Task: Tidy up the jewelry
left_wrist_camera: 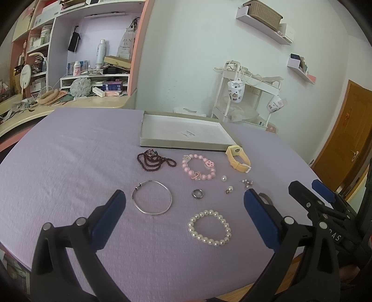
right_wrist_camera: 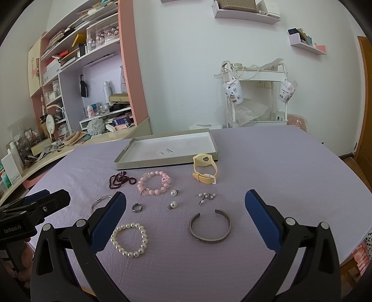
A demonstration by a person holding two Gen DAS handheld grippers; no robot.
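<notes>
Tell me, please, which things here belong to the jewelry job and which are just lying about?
Job: tray, yellow watch, pink bracelet, dark necklace, ring, pearl bracelet, cuff, bangle.
Lying about: cart, wicker basket, cluttered shelves.

In the left wrist view a blue finger [left_wrist_camera: 258, 213] hid most of the metal cuff [left_wrist_camera: 265, 198]. In the right wrist view another finger [right_wrist_camera: 109, 218] covered part of the thin silver bangle [right_wrist_camera: 100, 200]. The print inside the shallow box [right_wrist_camera: 167, 151] was too small to read.
</notes>
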